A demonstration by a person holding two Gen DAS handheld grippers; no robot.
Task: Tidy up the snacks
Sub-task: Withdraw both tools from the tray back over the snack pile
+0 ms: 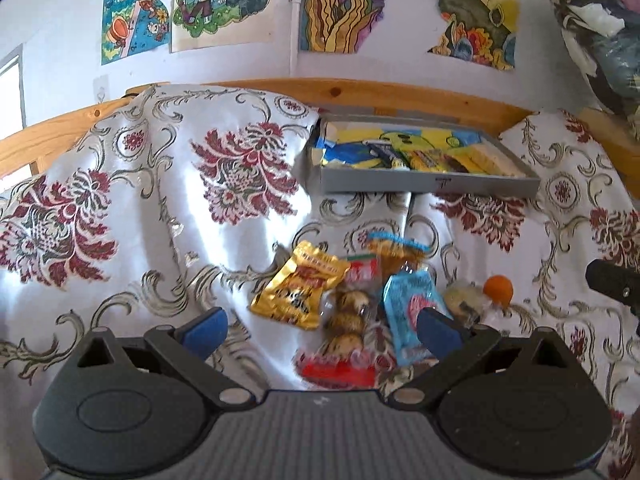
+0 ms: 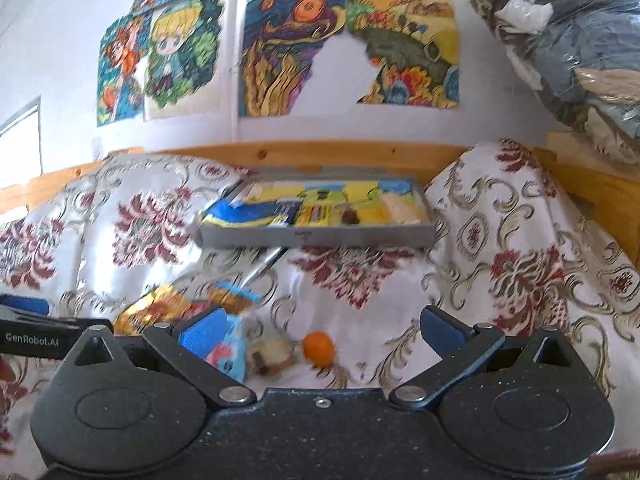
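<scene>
Floral bedspread (image 1: 168, 208) | snack pile (image 1: 344, 304) between spread-wide left tool (image 1: 320, 332) | right tool (image 2: 320, 332) wide, empty

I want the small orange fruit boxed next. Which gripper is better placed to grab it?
Probably the right gripper: it is open and the orange fruit lies almost centred between its fingers. The left gripper, also open, faces the snack packets, with the fruit off to its right.

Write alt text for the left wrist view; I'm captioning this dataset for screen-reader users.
The open left gripper hovers over a pile of snacks on a floral bedspread: a gold packet, a blue packet, a clear pack of round treats and a small orange fruit. Behind them, a grey tray already holds several snacks, below colourful drawings on the wall.
</scene>
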